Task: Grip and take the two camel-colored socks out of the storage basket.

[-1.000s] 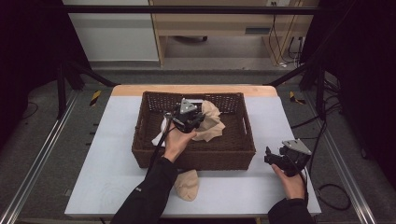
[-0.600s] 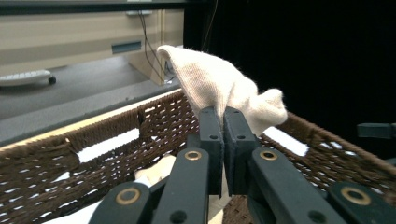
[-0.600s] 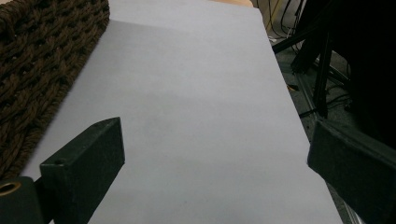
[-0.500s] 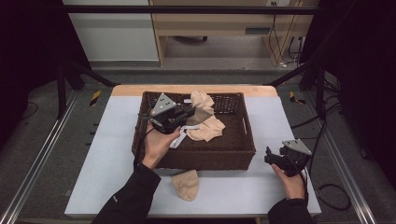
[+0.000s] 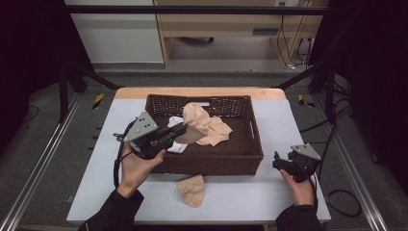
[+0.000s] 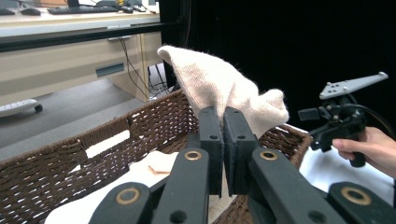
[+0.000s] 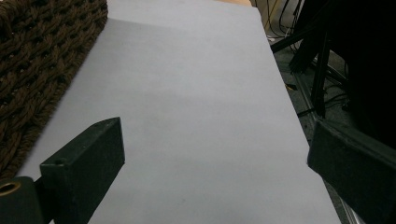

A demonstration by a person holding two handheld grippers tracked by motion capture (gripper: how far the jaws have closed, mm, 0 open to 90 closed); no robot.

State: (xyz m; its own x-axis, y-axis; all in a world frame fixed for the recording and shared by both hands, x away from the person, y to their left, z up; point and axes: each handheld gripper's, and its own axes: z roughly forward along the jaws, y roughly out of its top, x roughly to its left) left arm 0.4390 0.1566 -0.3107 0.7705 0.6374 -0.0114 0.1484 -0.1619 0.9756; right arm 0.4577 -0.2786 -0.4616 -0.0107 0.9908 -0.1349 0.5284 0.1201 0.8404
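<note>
My left gripper [image 5: 185, 127] is shut on a beige sock [image 5: 195, 122] and holds it up over the left half of the dark wicker basket [image 5: 211, 166]. In the left gripper view the jaws meet on the sock [image 6: 219, 86], which drapes above the basket wall [image 6: 154, 123]. A second beige sock [image 5: 217, 134] and a white cloth [image 5: 175, 142] lie inside the basket. A third beige sock [image 5: 192, 190] lies on the table in front of the basket. My right gripper [image 5: 278, 161] rests open at the table's right, nothing between its jaws [image 7: 215, 149].
The pale table top [image 7: 187, 93] stretches free to the right of the basket [image 7: 32, 60]. Black frame bars run along both sides of the table. Beyond the far edge stands a wooden desk [image 5: 226, 29] with cables on the floor.
My left gripper has lifted the beige sock and swung left, from the basket's middle to above its left edge. The right gripper has kept still.
</note>
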